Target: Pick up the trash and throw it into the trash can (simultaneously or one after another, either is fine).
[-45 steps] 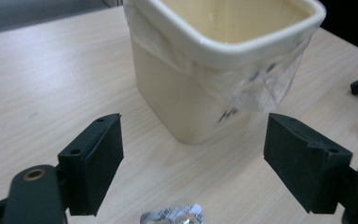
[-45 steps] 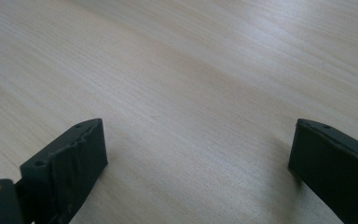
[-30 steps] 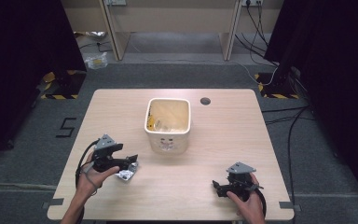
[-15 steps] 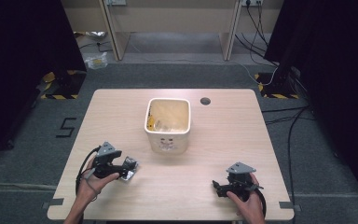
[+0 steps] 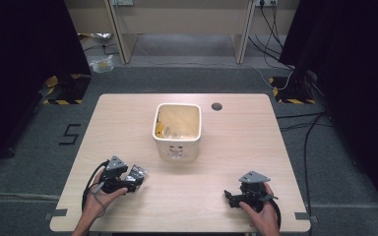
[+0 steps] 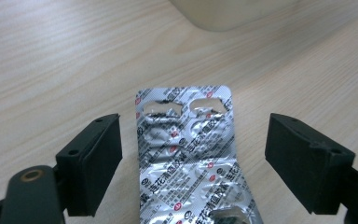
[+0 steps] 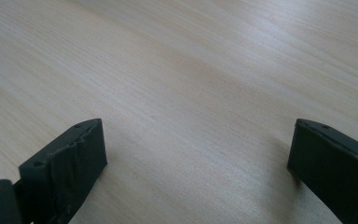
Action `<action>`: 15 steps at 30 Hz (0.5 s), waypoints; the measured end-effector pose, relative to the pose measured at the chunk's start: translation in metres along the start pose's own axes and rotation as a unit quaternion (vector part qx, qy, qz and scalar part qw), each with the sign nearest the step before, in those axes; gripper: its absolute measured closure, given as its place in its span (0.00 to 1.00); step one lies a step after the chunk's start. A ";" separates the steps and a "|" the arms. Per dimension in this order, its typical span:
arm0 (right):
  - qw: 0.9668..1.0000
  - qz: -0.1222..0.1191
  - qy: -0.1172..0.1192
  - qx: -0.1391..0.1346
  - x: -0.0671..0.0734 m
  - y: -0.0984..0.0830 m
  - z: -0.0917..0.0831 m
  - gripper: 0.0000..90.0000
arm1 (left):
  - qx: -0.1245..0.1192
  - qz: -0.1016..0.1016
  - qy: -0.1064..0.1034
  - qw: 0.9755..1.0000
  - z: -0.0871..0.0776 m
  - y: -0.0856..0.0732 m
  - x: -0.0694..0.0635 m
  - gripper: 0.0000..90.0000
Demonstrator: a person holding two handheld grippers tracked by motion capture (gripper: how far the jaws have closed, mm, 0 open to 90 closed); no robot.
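**Left gripper squared up over a foil blister pack**

Left gripper [image 6: 193, 154] sits low at the near left of the table [image 5: 256, 147], its jaws spread wide with a silver blister pack [image 6: 189, 158] lying flat on the wood between them, touching neither pad. In the high view the same gripper [image 5: 134, 178] points toward the pack [image 5: 138, 173] at its tip. Right gripper [image 5: 229, 196] rests at the near right, well apart, jaws also parted over bare wood.

To take the pack cleanly, I judge the jaws should drop until the pads flank its long edges, then close gently; the foil is thin and already torn at the far pockets, so a hard squeeze would likely buckle it. A slight tilt to get one pad under an edge may help.

Farther back, mid-table, stands a cream bin [image 5: 177, 132] holding some small yellow items, the probable destination.

Small repeated print and red round marks cover the foil; the characters are too fine to read. A dark "5" [image 5: 69, 133] is marked on the floor left of the table.
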State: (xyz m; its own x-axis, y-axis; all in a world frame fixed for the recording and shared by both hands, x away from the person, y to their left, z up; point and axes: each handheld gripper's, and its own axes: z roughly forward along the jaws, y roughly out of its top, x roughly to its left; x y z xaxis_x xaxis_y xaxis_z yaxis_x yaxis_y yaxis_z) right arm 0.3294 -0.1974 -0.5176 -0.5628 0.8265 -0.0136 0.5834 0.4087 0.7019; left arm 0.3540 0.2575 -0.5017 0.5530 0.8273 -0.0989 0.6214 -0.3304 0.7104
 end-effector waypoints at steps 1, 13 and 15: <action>1.000 0.000 0.000 0.000 0.000 0.000 0.000 0.05 | 0.003 0.001 0.002 1.000 0.001 -0.001 0.000 0.20; 1.000 -0.003 0.002 -0.001 0.000 0.000 0.000 0.05 | 0.019 0.007 0.022 1.000 0.010 -0.008 -0.002 0.19; 1.000 -0.003 0.002 -0.001 0.000 0.000 0.000 0.05 | 0.020 0.012 0.026 0.999 0.010 -0.008 -0.003 0.19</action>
State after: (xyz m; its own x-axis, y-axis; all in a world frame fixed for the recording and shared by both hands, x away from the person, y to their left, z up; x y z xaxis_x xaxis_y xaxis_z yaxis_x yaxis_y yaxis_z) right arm 0.3294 -0.1973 -0.5178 -0.5687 0.8224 -0.0160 0.5781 0.4134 0.7035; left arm 0.3532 0.2532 -0.5145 0.5391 0.8410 -0.0446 0.6298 -0.3675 0.6843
